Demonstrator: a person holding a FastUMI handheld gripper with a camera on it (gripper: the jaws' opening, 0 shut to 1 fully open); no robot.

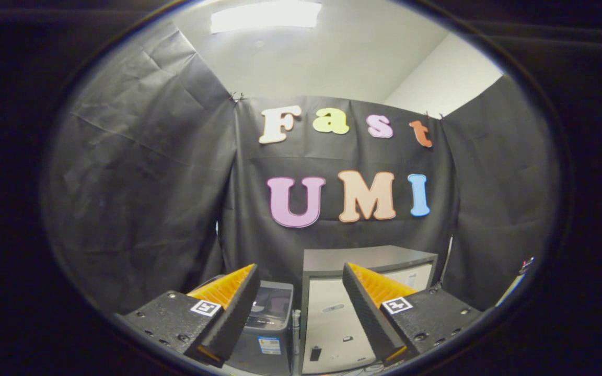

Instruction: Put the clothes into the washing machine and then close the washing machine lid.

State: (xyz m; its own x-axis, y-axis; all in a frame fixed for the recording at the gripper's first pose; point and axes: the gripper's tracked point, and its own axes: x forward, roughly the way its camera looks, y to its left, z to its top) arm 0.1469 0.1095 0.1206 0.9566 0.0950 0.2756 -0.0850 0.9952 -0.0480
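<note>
Gripper (298,292) fingers spread wide, holding nothing; washing machine (269,318) sits beyond them with its lid down, can't see inside.

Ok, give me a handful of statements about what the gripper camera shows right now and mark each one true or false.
1. The gripper is open with nothing between its fingers. True.
2. The gripper is holding a piece of clothing. False: the fingers are spread apart and grip nothing.
3. A small grey washing machine stands beyond the fingers, beside a white cabinet. True.
4. The white cabinet has a dark top. True.
5. The gripper's fingers are touching the washing machine. False: the machine sits well beyond them, near the black cloth wall.
</note>
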